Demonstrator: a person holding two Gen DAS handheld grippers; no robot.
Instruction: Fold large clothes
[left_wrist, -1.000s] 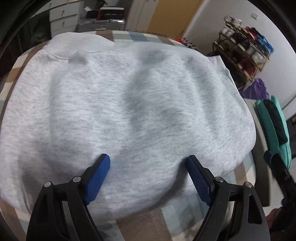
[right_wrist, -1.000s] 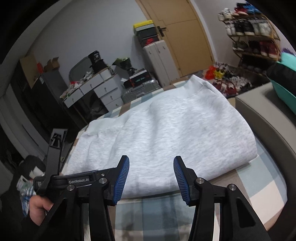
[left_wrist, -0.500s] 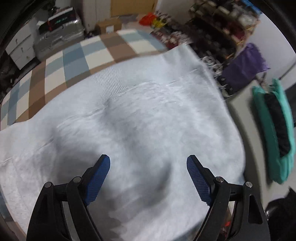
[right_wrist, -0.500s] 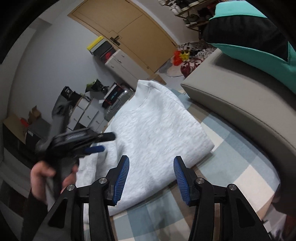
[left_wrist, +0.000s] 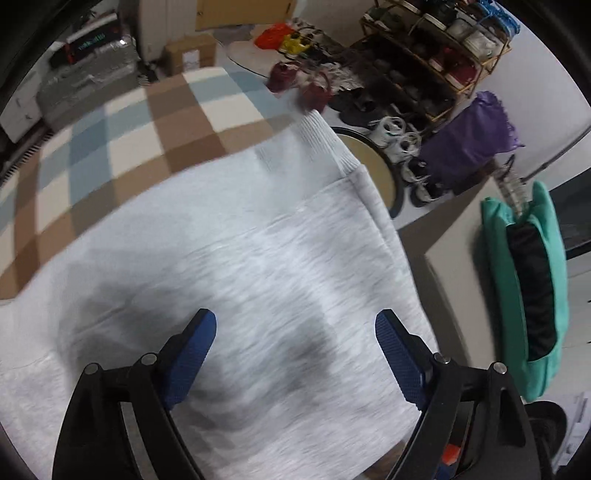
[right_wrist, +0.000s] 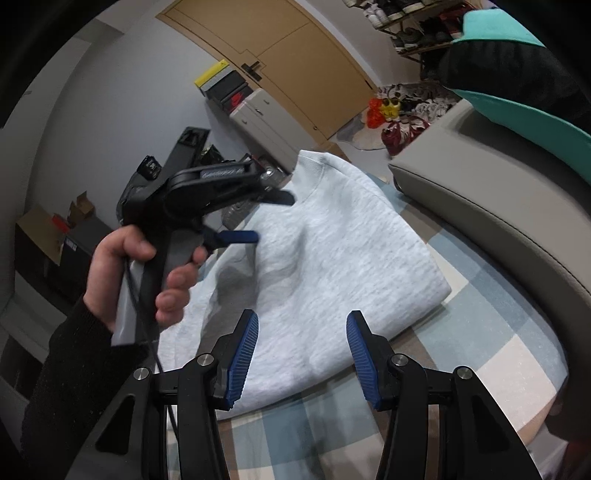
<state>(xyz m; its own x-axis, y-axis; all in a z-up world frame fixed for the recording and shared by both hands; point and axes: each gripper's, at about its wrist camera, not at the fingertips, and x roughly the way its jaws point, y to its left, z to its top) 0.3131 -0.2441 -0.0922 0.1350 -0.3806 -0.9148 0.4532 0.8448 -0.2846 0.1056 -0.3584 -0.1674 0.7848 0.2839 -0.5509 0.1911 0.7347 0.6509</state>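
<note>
Lying across the checked tabletop (left_wrist: 122, 122), the grey sweatshirt (right_wrist: 332, 258) was folded into a thick rectangle, its ribbed collar (left_wrist: 325, 144) at the far edge near the grey sofa (right_wrist: 480, 206). A bare hand (right_wrist: 129, 266) gripped the left tool (left_wrist: 295, 332) above the fabric, tilted steeply down, jaws spread wide and empty. Nearer the front edge, the right tool (right_wrist: 301, 332) hovered half spread, pinching nothing.

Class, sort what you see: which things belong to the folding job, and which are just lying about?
Part of the job:
grey sweatshirt
left tool
right tool
checked blanket

Lying about:
shoe rack
teal cushion
purple bag
stacked boxes
</note>
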